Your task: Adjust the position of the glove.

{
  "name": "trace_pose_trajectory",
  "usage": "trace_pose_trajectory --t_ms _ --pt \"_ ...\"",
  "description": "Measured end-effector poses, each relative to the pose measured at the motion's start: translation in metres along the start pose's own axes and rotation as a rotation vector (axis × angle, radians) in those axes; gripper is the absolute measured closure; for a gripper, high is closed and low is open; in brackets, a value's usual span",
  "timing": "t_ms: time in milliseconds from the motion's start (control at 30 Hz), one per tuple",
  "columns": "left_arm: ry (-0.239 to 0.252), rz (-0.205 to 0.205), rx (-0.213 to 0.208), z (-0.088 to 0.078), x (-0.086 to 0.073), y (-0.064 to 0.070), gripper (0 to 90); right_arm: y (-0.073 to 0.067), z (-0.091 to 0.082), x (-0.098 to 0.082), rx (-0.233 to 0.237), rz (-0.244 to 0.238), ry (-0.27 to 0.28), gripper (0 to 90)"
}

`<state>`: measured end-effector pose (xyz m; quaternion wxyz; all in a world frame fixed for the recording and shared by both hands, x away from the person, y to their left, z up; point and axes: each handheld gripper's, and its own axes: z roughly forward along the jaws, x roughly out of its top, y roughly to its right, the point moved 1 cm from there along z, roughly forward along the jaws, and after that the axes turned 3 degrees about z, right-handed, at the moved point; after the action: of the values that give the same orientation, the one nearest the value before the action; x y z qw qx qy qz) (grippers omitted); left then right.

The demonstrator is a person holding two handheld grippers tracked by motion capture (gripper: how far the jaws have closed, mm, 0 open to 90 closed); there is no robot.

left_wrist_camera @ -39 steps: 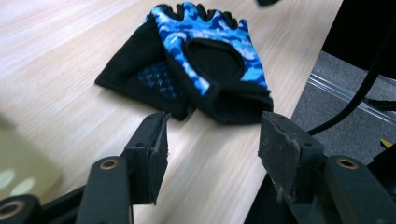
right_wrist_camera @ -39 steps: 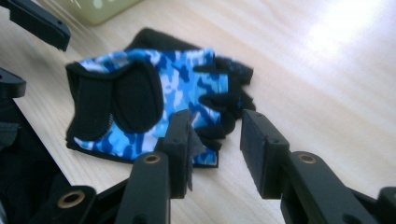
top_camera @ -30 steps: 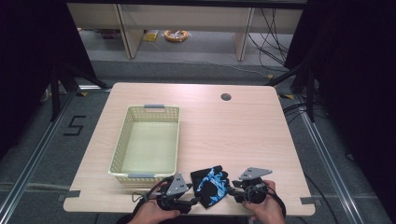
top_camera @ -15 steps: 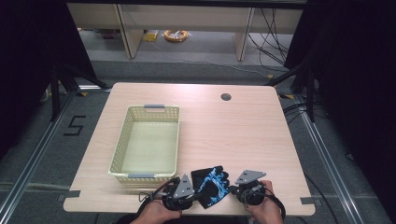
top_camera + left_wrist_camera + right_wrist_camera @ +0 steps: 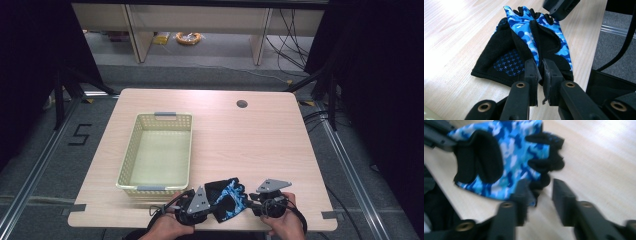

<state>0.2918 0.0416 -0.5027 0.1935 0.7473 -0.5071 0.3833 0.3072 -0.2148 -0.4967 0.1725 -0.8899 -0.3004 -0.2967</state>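
High view looks forward and down on the counter (image 5: 210, 145); both gripper views sit close — sharing the glove (image 5: 534, 45).

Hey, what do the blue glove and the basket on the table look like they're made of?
The glove looks like soft stretch fabric: a matte blue camouflage print with black fleecy or suede-like panels, and one dark patch of small blue star shapes that may be grip print. The basket looks like pale yellow moulded plastic, going by its regular lattice walls and smooth rim, with grey handle pieces at both ends.

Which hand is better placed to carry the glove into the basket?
Left, probably. The left claw is shut on the glove cuff and sits nearer the basket. The right claw has just been opening, gripping nothing.
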Motion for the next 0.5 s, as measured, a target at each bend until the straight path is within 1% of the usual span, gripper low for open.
trace_pose_trajectory --t_ms 33,67,100,133,167,200,233,267,300,333,367,400,433,467,500 --pt "0.003 0.02 -0.002 0.0 0.0 -0.001 81.9 0.001 0.001 0.001 -0.004 -0.01 0.008 63.0" --pt "-0.005 0.016 -0.007 -0.001 0.001 0.001 81.9 0.003 0.004 0.005 0.016 -0.013 0.013 58.2" --pt "-0.005 0.016 -0.007 -0.001 0.001 0.001 82.0 0.003 0.004 0.005 0.016 -0.013 0.013 58.2" --pt "0.001 0.009 -0.006 -0.001 0.001 0.001 81.9 0.004 0.01 0.009 0.039 0.009 0.034 53.5" --pt "0.008 0.008 -0.008 0.0 0.001 0.001 81.9 0.004 0.01 0.009 0.039 0.009 0.034 53.5" --pt "0.0 0.015 -0.001 0.0 0.001 0.0 82.0 0.006 0.016 0.011 0.077 -0.001 0.019 53.8" --pt "0.0 0.015 -0.001 0.0 0.001 0.0 81.9 0.006 0.016 0.011 0.077 -0.001 0.019 53.8" --pt "-0.004 0.015 0.006 0.0 0.0 0.001 81.9 0.006 0.021 0.01 0.103 0.001 -0.015 57.6" --pt "0.004 0.021 0.001 0.001 0.0 0.0 81.9 0.006 0.021 0.01 0.103 0.001 -0.015 57.6" --pt "-0.004 0.014 0.001 0.001 0.0 0.001 82.0 0.006 0.023 0.009 0.093 -0.008 -0.027 68.4" --pt "-0.004 0.014 0.001 0.001 0.0 0.001 82.0 0.006 0.023 0.009 0.093 -0.008 -0.027 68.4" --pt "-0.006 0.001 -0.005 0.0 0.0 0.001 82.1 0.004 0.018 0.01 0.092 -0.01 -0.036 82.4" --pt "-0.006 0.001 -0.005 0.0 0.0 0.001 82.1 0.004 0.018 0.01 0.092 -0.01 -0.036 82.4" --pt "0.004 0.004 -0.007 0.0 0.0 0.0 82.1 0.006 0.017 0.01 0.063 -0.054 -0.004 86.9" --pt "0.004 -0.01 -0.012 -0.001 0.001 0.0 82.2 0.004 0.008 0.013 0.076 -0.041 -0.007 90.0"
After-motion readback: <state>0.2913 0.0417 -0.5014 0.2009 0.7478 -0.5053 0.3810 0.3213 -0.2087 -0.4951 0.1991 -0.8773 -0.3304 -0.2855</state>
